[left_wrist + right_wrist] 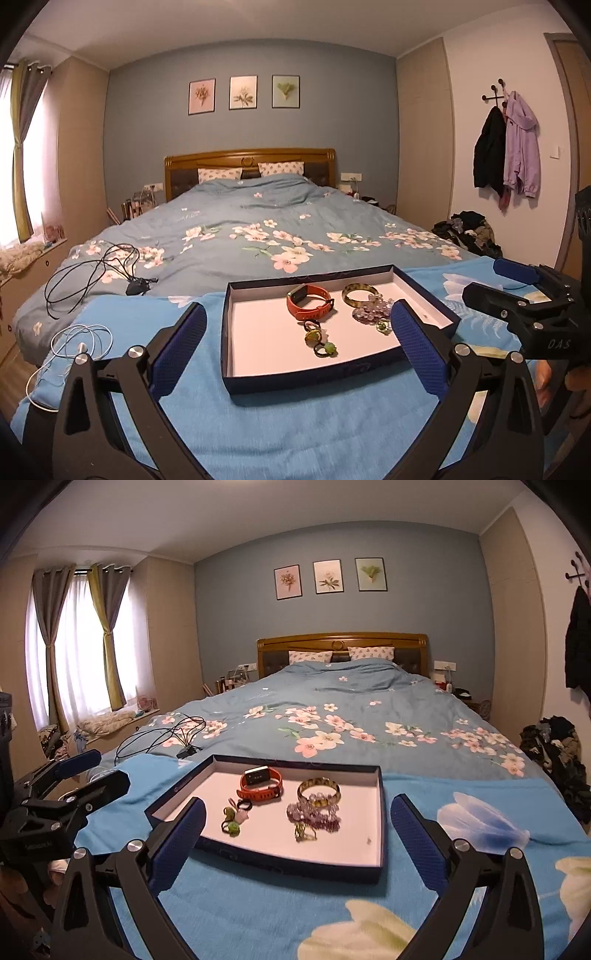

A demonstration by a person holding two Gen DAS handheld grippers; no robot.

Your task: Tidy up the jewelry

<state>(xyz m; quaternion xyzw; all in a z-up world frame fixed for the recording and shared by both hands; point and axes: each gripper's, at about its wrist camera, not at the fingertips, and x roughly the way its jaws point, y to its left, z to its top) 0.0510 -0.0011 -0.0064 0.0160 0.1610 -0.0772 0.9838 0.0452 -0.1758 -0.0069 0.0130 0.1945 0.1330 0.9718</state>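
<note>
Navy tray point(382, 805) on the bed holds the jewelry: watch point(260, 783), bangle point(318, 792), beads point(317, 818), rings point(232, 821). Both tools, left point(298, 334) and right point(298, 829), hang wide and empty. We should pinch one piece at a time, beads last.

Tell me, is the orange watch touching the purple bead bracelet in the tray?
Apart. The right wrist view shows bare white tray floor between the orange watch and the purple bead bracelet.
</note>
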